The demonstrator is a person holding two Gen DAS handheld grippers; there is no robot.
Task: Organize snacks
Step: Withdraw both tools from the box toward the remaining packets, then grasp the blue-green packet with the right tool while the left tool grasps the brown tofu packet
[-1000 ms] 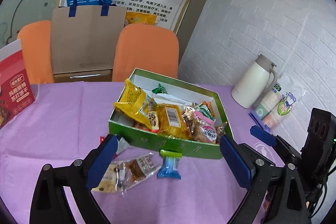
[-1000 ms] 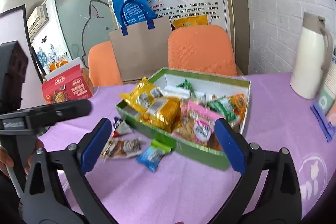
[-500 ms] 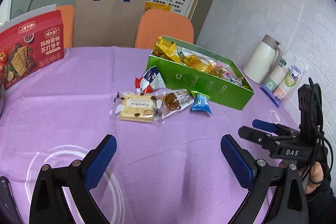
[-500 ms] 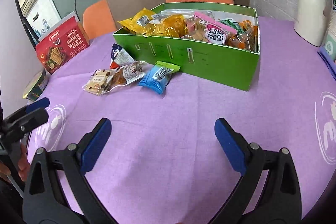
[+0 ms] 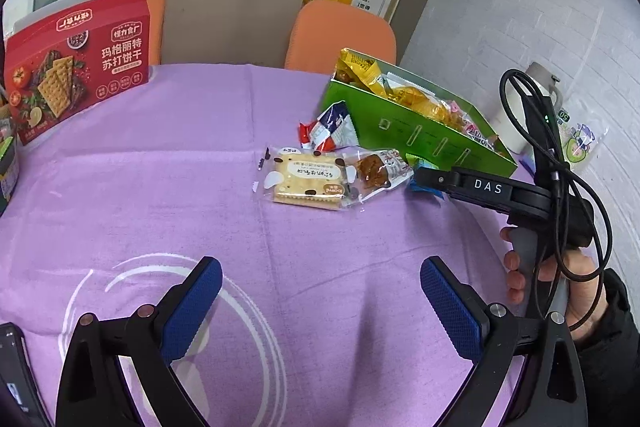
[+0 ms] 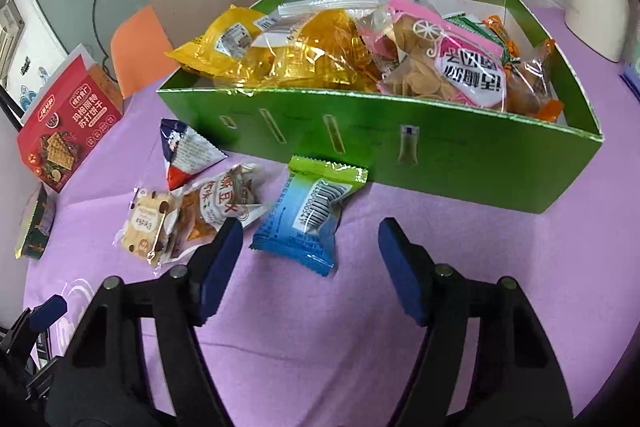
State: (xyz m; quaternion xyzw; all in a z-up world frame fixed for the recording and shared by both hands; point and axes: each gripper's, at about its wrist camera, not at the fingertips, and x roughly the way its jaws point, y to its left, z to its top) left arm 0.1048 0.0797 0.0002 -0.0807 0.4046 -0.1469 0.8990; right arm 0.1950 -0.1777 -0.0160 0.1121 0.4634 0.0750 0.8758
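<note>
Nearest to me, the left gripper hangs low over the bare purple tablecloth, its blue pads spread wide with nothing between them. To its right a hand in a dark sleeve grips the handle of the right gripper, which reaches forward and slightly downward toward the loose snacks; its jaws stand apart too, empty, just short of the blue packet lying flat on the cloth. Beside that packet sit a clear-wrapped brown snack overlapping a cracker pack, and a red, white and blue triangular packet just behind them. Beyond stands the green box, heaped with yellow, pink and orange packets. Farther left a red cracker carton stands upright, with orange chairs and a brown paper bag behind the table.
</note>
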